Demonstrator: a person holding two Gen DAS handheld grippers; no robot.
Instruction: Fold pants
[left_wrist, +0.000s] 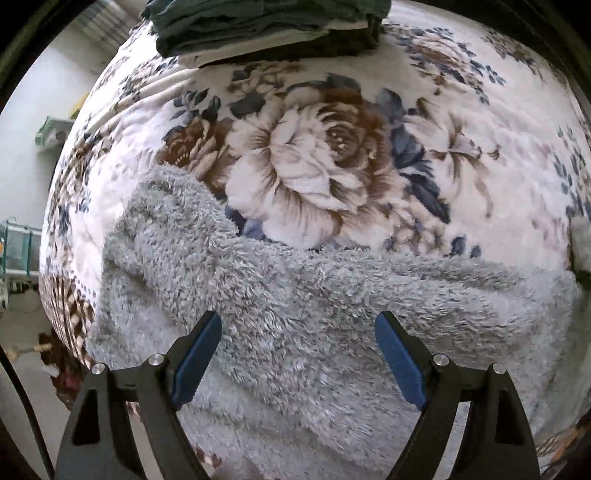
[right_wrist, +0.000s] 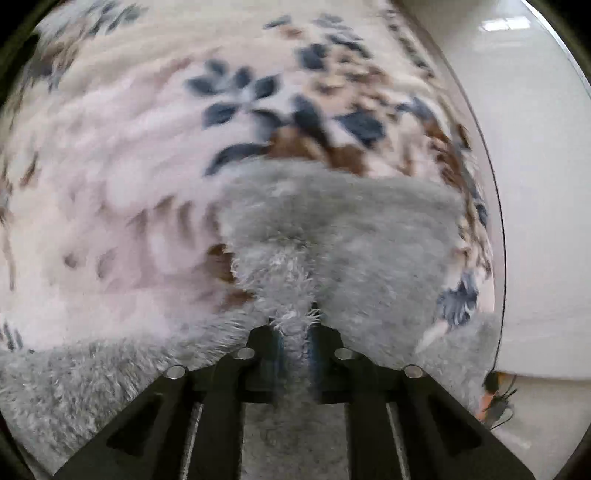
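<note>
Fluffy grey pants (left_wrist: 314, 302) lie spread across a floral blanket (left_wrist: 332, 155) on a bed. My left gripper (left_wrist: 297, 343) hangs open just above the grey fleece, its blue pads (left_wrist: 195, 362) wide apart with nothing pinched between them. In the right wrist view the same grey pants (right_wrist: 332, 229) bunch up toward the camera, and my right gripper (right_wrist: 295, 328) is shut on a tuft of that fleece, which rises in a ridge from between the jaws. The right wrist view is blurred.
A stack of folded dark green and white clothes (left_wrist: 266, 29) sits at the far edge of the bed. The bed's left edge drops to a floor with shelving (left_wrist: 22, 251). On the right, the blanket (right_wrist: 129, 166) ends at a pale tiled floor (right_wrist: 543, 184) with a small cabled device (right_wrist: 496, 398).
</note>
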